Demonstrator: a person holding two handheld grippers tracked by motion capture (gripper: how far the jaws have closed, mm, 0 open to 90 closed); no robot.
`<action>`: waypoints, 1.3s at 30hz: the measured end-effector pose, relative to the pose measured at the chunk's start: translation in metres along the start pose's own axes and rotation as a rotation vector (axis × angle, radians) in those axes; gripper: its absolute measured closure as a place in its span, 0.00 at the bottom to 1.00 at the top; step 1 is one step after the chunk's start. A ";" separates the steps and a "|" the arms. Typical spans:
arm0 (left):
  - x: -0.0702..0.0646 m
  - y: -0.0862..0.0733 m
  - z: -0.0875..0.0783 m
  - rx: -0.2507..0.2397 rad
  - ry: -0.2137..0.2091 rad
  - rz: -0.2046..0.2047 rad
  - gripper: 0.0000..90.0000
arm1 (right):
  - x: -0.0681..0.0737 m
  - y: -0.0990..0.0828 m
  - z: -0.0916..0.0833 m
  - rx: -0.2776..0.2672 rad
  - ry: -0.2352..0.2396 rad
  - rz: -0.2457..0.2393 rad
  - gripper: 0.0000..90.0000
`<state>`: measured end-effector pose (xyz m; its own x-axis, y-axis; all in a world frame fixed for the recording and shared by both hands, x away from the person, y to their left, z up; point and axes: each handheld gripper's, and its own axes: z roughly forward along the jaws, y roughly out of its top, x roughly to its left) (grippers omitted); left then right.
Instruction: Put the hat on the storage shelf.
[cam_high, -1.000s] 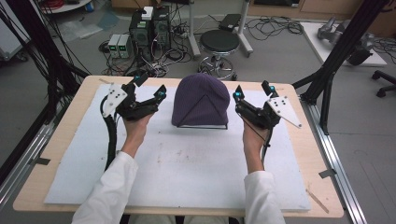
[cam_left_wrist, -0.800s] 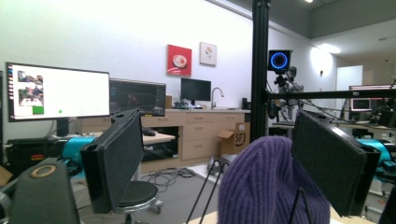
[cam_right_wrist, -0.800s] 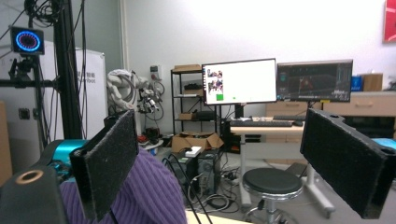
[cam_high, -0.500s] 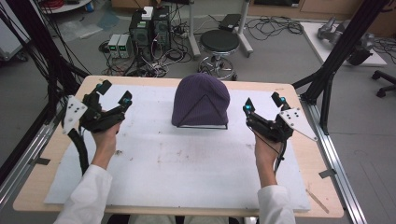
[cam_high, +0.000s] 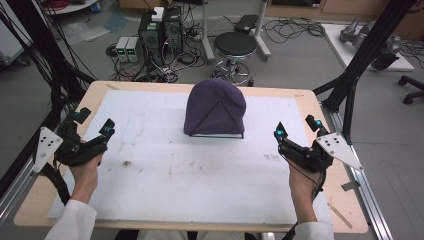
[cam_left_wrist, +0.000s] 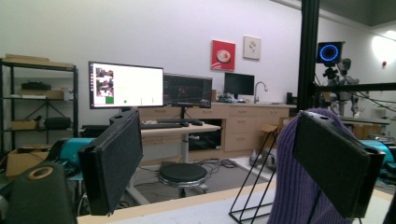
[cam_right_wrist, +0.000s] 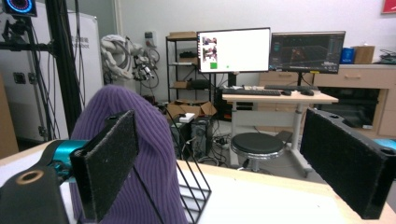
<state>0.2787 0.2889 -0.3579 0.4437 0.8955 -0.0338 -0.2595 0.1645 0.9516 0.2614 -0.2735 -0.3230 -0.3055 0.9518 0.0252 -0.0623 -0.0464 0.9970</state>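
Left gripper (cam_high: 95, 121): two black padded jaws, spread wide, nothing between them. In the left gripper view the same two jaws stand apart with open room visible through the gap. It is held by one hand (cam_high: 86, 167) above the left edge of the white mat (cam_high: 200, 185).

Right gripper (cam_high: 296, 127): two jaws, likewise spread and empty. It is held by the other hand (cam_high: 302, 185) near the right edge of the mat.

One purple knit beanie (cam_high: 215, 106) sits over one black wire stand (cam_high: 218, 134), upright, at the far centre of the mat, between the two grippers and well apart from both. In the right gripper view the beanie (cam_right_wrist: 126, 154) appears behind the left-hand jaw, with the stand's wire base showing beside it.

One wooden table (cam_high: 320, 107) carries the mat. Beyond the table: one round stool (cam_high: 235, 44) and two computer towers (cam_high: 161, 27) on the floor.
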 end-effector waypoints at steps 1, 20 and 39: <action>0.001 0.000 -0.002 0.000 0.004 0.000 0.18 | 0.000 -0.001 -0.002 0.002 -0.001 0.000 0.12; 0.019 -0.027 -0.037 0.055 0.100 -0.051 0.18 | -0.014 -0.052 -0.029 0.037 -0.071 0.067 0.12; 0.018 -0.062 -0.062 0.141 0.082 -0.065 0.20 | -0.015 -0.105 -0.033 0.095 -0.118 0.061 0.12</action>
<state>0.2498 0.3206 -0.4360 0.3824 0.9167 -0.1163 -0.1067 0.1688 0.9799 0.2410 -0.2934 -0.4302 -0.1918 0.9774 0.0893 0.0449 -0.0821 0.9956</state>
